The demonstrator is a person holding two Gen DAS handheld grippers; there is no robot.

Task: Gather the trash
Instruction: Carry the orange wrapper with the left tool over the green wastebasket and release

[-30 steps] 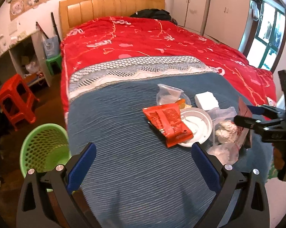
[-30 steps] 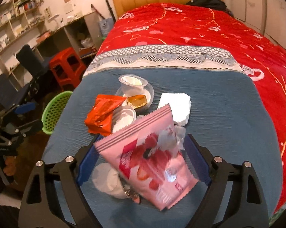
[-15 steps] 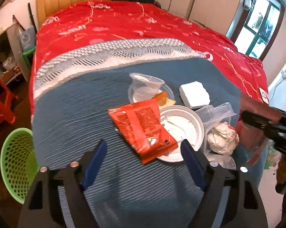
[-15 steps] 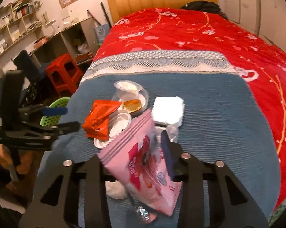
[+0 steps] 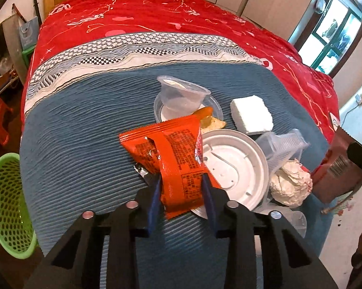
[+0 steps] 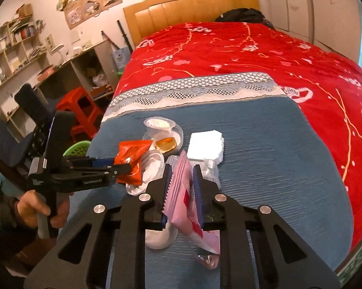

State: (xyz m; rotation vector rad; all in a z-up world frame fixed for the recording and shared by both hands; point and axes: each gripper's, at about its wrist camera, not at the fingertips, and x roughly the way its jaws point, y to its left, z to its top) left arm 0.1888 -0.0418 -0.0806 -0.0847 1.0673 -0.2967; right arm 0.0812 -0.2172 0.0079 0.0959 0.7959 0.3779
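My left gripper (image 5: 181, 183) is shut on an orange snack wrapper (image 5: 171, 154) at the foot of the bed; the wrapper also shows in the right wrist view (image 6: 131, 162). My right gripper (image 6: 182, 175) is shut on a pink snack bag (image 6: 183, 197), held above the blue blanket (image 6: 265, 144). More trash lies beside them: a white round lid (image 5: 233, 166), a clear plastic cup (image 5: 181, 94) on a clear lid, a white foam block (image 5: 251, 114), crumpled white paper (image 5: 290, 184) and a clear ribbed container (image 5: 283, 144).
A green mesh basket (image 5: 5, 207) stands on the floor left of the bed; it also shows in the right wrist view (image 6: 76, 148). A red stool (image 6: 79, 110) and shelves (image 6: 19, 55) are farther left. The red quilt (image 5: 144, 24) covers the far bed.
My left gripper moved in and shut on the orange wrapper. My right gripper shut on the pink bag and lifted it.
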